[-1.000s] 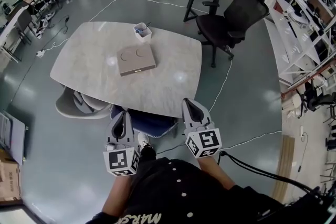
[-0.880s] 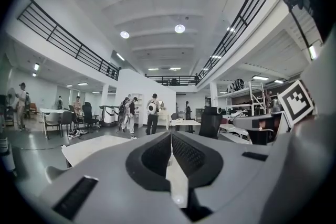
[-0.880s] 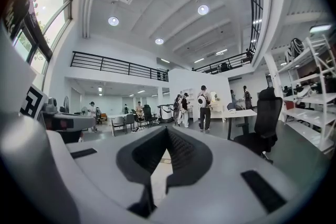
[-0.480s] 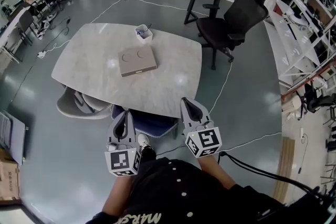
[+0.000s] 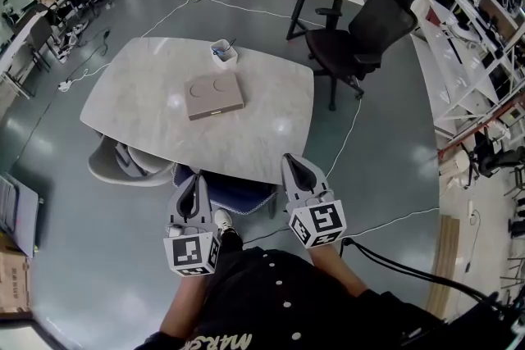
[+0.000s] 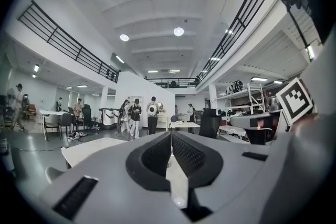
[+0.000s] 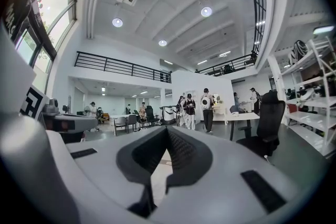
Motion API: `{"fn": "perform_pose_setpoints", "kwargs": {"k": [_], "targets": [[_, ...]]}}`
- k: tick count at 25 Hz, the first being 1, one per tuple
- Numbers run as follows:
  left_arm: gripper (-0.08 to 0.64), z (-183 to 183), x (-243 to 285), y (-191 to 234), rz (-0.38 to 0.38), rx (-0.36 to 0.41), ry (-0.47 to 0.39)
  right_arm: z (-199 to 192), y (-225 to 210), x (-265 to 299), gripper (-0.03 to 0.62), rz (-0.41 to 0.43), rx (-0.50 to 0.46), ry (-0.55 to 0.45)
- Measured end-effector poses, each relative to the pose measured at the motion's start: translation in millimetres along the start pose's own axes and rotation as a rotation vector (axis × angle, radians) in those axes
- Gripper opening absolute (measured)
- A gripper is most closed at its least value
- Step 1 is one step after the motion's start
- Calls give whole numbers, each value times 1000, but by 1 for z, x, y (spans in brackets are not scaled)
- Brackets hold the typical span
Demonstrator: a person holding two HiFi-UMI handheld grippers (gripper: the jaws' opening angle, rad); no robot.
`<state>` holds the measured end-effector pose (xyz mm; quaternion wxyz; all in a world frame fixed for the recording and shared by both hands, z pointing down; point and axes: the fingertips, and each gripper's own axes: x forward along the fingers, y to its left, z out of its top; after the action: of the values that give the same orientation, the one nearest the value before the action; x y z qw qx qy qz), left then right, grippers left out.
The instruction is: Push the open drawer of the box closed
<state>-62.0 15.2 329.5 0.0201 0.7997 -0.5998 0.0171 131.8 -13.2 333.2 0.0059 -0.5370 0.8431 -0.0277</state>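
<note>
I hold left gripper (image 5: 195, 180), right gripper (image 5: 296, 164) shut, empty; flat tan box (image 5: 213, 95) lies mid pale marble table (image 5: 139, 115), well ahead; unbraced push may slide box, not shut drawer

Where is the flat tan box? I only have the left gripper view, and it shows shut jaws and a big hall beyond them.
Observer: In the head view, the flat tan box lies near the middle of the pale grey stone-look table, well ahead of the person.
Operator: Is anything next to it?
Observer: A small white tub stands at the table's far edge, apart from the box.
Operator: And the right gripper?
Observer: The right gripper is shut with nothing between its jaws. It is held at the table's near side beside the left gripper, far from the box.
</note>
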Motion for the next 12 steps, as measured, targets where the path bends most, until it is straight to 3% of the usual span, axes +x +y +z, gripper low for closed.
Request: {"fn": "perform_pose_setpoints", "kwargs": {"k": [12], "targets": [[17,-5,1,-6,-15,0,5,-1,4,1,-3,18,-3,3]]}}
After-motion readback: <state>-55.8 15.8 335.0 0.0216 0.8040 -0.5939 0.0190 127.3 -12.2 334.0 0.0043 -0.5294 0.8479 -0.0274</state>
